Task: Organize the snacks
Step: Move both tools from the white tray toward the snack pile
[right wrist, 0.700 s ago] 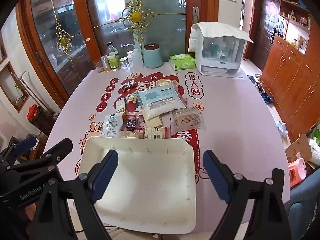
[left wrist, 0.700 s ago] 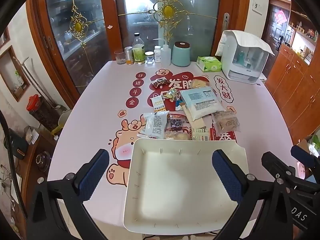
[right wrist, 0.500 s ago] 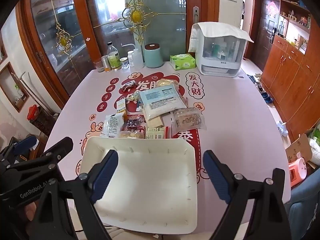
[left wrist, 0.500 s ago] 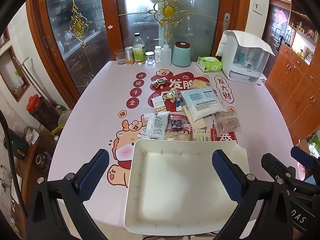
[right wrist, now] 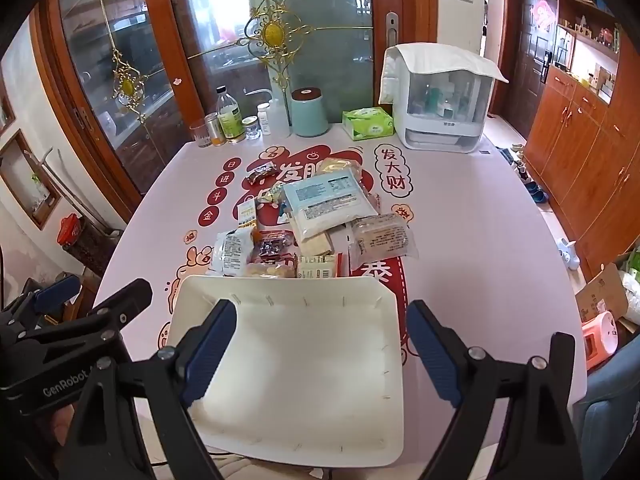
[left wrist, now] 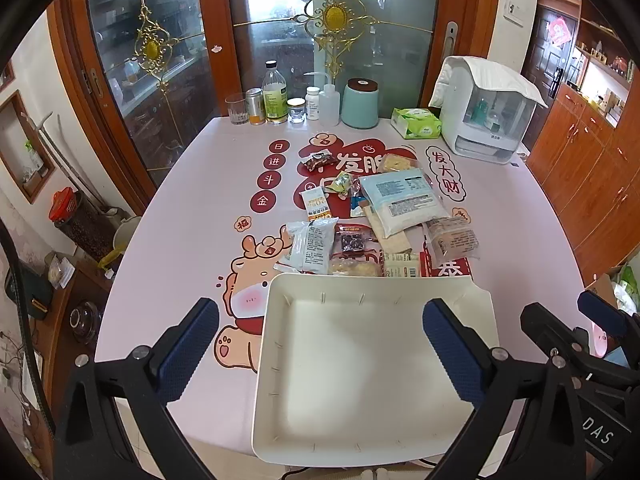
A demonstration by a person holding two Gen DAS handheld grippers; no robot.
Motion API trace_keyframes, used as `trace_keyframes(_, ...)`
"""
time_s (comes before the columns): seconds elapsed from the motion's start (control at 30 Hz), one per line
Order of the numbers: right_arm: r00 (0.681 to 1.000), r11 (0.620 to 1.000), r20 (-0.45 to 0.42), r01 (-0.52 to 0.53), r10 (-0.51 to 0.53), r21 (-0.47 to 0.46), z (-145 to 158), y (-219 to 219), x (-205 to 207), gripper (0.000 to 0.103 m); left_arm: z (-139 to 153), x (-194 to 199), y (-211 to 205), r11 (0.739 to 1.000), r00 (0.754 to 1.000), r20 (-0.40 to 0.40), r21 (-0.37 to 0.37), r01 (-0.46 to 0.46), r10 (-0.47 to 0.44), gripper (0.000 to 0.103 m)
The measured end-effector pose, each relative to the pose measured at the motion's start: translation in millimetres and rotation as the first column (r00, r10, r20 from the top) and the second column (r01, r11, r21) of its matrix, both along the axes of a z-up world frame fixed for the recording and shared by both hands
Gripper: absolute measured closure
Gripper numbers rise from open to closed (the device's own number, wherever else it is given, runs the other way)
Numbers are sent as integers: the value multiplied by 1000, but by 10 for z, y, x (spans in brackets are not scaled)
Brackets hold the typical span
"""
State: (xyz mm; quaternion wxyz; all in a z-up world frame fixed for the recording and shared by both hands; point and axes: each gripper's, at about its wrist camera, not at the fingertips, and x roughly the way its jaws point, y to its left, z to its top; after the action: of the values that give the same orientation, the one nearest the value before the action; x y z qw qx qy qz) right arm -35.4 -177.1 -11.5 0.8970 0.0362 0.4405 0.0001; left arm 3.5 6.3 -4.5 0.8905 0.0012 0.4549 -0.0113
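A white empty tray [left wrist: 280,360] [right wrist: 396,360] lies at the table's near edge. Beyond it lies a heap of snack packets: a large pale blue and white bag [left wrist: 404,202] [right wrist: 328,204], a white wrapped bar [left wrist: 314,244] [right wrist: 232,250], a dark red packet [left wrist: 352,242] [right wrist: 272,248], a clear-wrapped cake [left wrist: 452,236] [right wrist: 382,238], a small yellow sachet [left wrist: 316,202] [right wrist: 247,214]. My left gripper [left wrist: 320,354] is open and empty above the tray. My right gripper [right wrist: 320,348] is open and empty above the tray too.
At the table's far edge stand bottles and jars [left wrist: 276,98] [right wrist: 230,118], a teal canister [left wrist: 360,102] [right wrist: 308,112], a green tissue pack [left wrist: 416,122] [right wrist: 368,122] and a white covered appliance [left wrist: 486,114] [right wrist: 442,98]. Glass doors stand behind. Wooden cabinets [right wrist: 580,144] line the right.
Both views have shifted slightly: the tray sits a little lower and to the right. Both grippers stay open and nothing on the table has moved.
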Motion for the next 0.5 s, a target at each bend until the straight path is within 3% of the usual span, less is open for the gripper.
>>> trace_keyframes(0.5,1000,1000,4,6,-6,11,-23,48,-9,15,30,-25,36,1000,1000,6,10,24,-24,6)
